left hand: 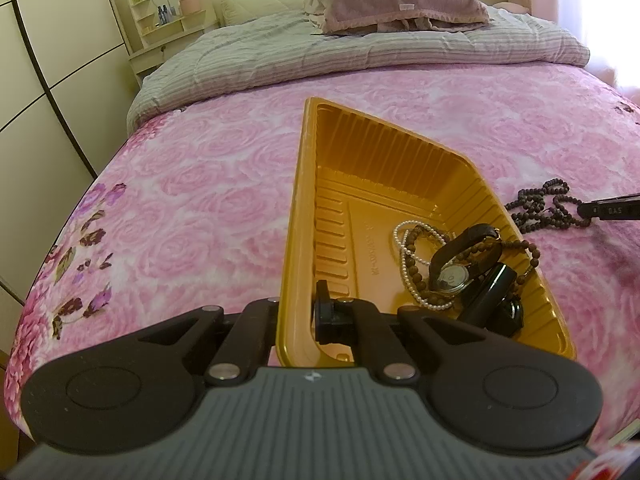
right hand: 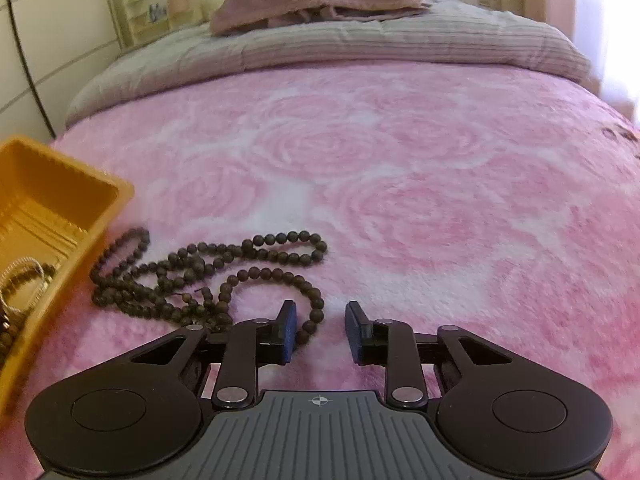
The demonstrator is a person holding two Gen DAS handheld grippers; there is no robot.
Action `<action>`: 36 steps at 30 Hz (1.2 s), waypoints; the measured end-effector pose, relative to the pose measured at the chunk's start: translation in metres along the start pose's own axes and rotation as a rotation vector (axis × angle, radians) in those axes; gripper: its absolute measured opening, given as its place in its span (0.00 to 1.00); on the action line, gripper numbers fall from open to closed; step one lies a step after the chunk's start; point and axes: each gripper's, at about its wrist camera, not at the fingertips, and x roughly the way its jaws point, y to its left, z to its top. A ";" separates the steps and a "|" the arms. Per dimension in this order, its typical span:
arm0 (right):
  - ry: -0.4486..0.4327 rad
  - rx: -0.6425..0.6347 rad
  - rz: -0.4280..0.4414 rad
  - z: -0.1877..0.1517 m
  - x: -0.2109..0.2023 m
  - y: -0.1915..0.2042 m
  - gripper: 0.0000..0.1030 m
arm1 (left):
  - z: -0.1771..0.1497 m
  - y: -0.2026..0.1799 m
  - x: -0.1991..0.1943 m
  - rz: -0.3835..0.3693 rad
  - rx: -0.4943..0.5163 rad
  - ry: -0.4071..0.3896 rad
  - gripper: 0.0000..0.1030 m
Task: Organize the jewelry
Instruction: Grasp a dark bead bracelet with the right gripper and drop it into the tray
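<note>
A gold plastic tray [left hand: 360, 168] lies on the pink bedspread. My left gripper [left hand: 298, 312] is shut on the tray's near left rim. In the tray lie a pearl strand [left hand: 404, 264], a brown bead bracelet [left hand: 416, 276], a wristwatch [left hand: 454, 278] and a black object [left hand: 492, 300]. A long dark bead necklace [right hand: 208, 272] lies loose on the bedspread just right of the tray [right hand: 52, 200]; it also shows in the left wrist view [left hand: 548, 208]. My right gripper [right hand: 320, 328] is open, low over the necklace's near right loop, with beads between its fingers.
A striped grey duvet [left hand: 320, 48] and stacked pillows [left hand: 400, 8] lie at the head of the bed. A wardrobe [left hand: 40, 80] and a small shelf unit [left hand: 168, 16] stand to the left. The bed's left edge drops off near the tray.
</note>
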 end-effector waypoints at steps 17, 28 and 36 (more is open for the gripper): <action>-0.124 -0.126 0.052 0.011 -0.083 0.030 0.06 | -0.001 0.002 0.002 -0.004 -0.005 -0.002 0.03; -0.159 -0.261 0.333 0.025 -0.122 0.109 0.06 | -0.002 0.004 0.001 -0.011 -0.014 -0.007 0.03; -0.104 -0.347 0.565 0.023 -0.118 0.173 0.06 | -0.003 0.005 0.002 -0.016 -0.017 -0.010 0.03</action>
